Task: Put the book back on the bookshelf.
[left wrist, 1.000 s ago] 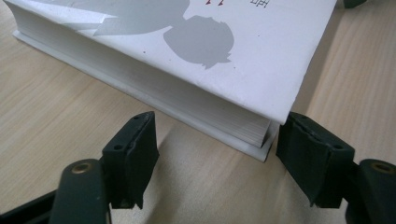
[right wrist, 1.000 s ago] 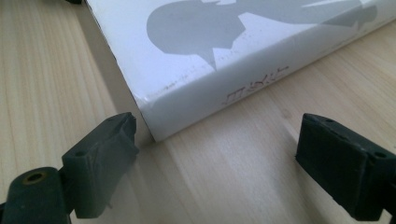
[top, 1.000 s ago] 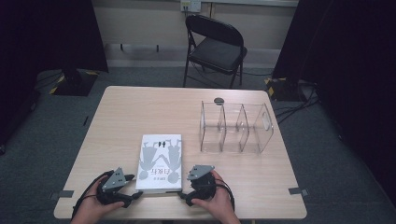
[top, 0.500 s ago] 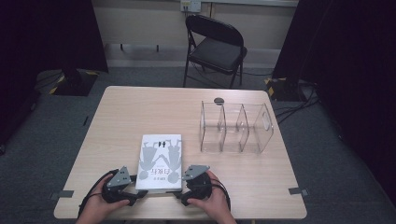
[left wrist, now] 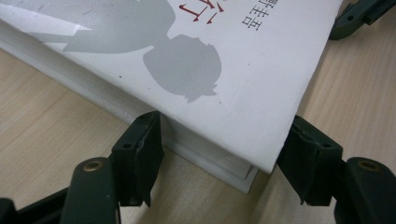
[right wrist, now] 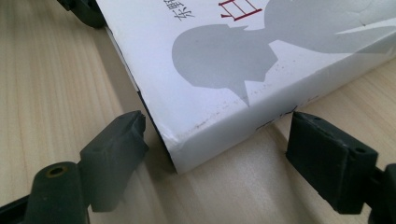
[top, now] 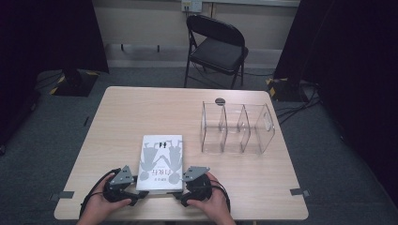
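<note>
Light wood table sits on grey carpet, with a black folding chair behind it and dark curtains at both sides. A white book lies flat near the front edge, left of a clear divider rack. The left gripper pinches its near left corner. The right gripper has been closing, its jaws apart around the right corner, not touching

My jaws rest low on a pale wooden table. Beyond them and off to my right, a clear plastic divider rack stands near a small dark disc. Farther ahead a black folding chair sits on grey carpet before a beige wall. Dark curtains hang either side.
</note>
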Motion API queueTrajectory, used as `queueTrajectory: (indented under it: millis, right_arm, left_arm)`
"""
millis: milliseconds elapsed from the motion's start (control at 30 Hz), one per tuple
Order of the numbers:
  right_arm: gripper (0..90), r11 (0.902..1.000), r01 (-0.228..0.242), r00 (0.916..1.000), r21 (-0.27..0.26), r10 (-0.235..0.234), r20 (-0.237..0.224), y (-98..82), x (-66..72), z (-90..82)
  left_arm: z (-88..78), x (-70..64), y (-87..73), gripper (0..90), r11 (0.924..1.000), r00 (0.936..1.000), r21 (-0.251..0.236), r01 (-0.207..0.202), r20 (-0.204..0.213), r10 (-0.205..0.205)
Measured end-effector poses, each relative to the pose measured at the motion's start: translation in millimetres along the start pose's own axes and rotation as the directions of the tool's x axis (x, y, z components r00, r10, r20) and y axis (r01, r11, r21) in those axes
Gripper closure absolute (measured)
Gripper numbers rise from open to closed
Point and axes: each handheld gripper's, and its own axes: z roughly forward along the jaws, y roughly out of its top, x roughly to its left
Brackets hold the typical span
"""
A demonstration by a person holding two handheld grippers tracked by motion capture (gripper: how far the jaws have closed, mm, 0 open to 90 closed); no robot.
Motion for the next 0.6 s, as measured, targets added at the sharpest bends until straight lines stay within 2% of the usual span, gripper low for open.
queueTrajectory:
  millis: [100, 133, 200, 267, 300, 367, 500, 567, 600]
  right_arm:
    - [17.6, 1.0, -0.004, 1.0, -0.002, 0.004, 0.003, 0.1, 0.1, 0.3]
    - [17.6, 1.0, -0.004, 1.0, -0.002, 0.004, 0.007, 0.1, -0.2, 0.4]
    - [17.4, 0.9999, -0.011, 0.9999, -0.001, 0.011, 0.012, 0.3, -0.3, 0.5]
    - [17.4, 0.9999, -0.016, 0.9997, -0.001, 0.016, 0.017, 0.7, -0.7, 0.9]
    - [17.2, 0.9999, -0.017, 0.9997, -0.002, 0.017, 0.02, 0.8, -0.7, 1.1]
    - [17.0, 0.9998, -0.018, 0.9996, -0.001, 0.018, 0.021, 0.9, -0.8, 1.3]
    - [15.9, 0.9996, -0.027, 0.9991, 0.002, 0.027, 0.033, 1.6, -0.3, 2.0]
    - [15.5, 0.9995, -0.033, 0.9987, 0.002, 0.033, 0.04, 1.9, 0.6, 2.5]
    - [15.1, 0.9993, -0.037, 0.9984, 0.003, 0.036, 0.043, 2.2, 1.2, 2.7]
  left_arm:
    - [-0.3, 1.9, 1.7, 34.0, 0.9998, 0.9999, 0.014, -0.012, 0.003, 0.012]
    - [0.8, 1.5, 2.3, 34.0, 1.0, 1.0, 0.006, 0.002, 0.004, -0.002]
    - [0.8, 1.3, 3.6, 34.1, 0.9998, 1.0, 0.016, -0.009, 0.001, 0.009]
    - [1.3, 0.5, 4.7, 34.1, 1.0, 1.0, 0.004, 0.001, -0.007, -0.001]
    - [0.5, 1.7, 5.7, 34.2, 0.9997, 0.9999, 0.02, -0.012, -0.008, 0.013]
    - [-0.9, 2.4, 7.8, 34.2, 0.9998, 0.9999, 0.017, -0.014, -0.008, 0.014]
    - [-4.8, 1.1, 13.7, 34.2, 0.9999, 0.9999, -0.008, 0.011, -0.009, -0.011]
    - [-6.6, 2.4, 15.6, 34.3, 1.0, 1.0, -0.007, 0.001, -0.004, -0.001]
    - [-6.2, 2.0, 16.1, 34.3, 0.9998, 0.9999, -0.019, 0.01, -0.005, -0.01]
